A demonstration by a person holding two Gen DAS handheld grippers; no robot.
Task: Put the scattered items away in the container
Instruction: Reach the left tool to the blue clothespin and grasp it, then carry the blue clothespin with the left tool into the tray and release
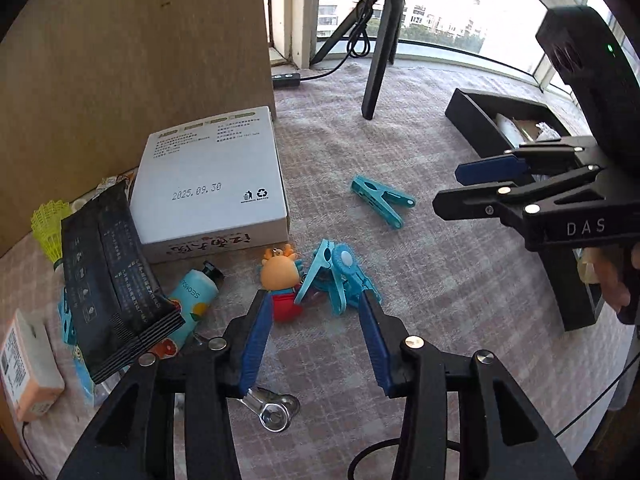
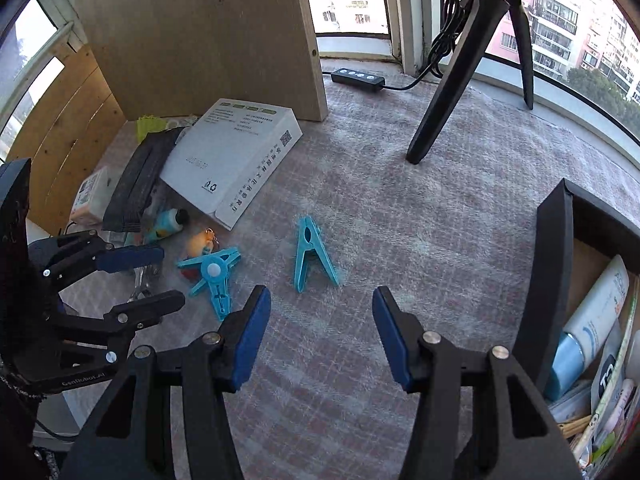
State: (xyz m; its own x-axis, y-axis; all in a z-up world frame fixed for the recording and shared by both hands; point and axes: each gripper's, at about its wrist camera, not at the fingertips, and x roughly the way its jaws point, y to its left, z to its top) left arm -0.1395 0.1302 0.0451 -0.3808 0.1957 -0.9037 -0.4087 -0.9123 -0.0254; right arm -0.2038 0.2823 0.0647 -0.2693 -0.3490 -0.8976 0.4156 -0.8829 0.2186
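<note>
A lone clothespin (image 2: 311, 256) lies mid-cloth, apart from the rest. Left of it sits a clip cluster (image 2: 214, 276) touching a small figurine (image 2: 202, 242). Farther left, a box (image 2: 236, 160) lies before an upright board (image 2: 200, 36). The container (image 2: 552, 280) stands at right, holding tubes.

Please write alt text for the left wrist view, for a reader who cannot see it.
The open left claw points at a cluster of blue clips and a small doll on a checked cloth. A single clip lies beyond; a white box sits left. The right claw, also open, reaches in beside a black container.
</note>
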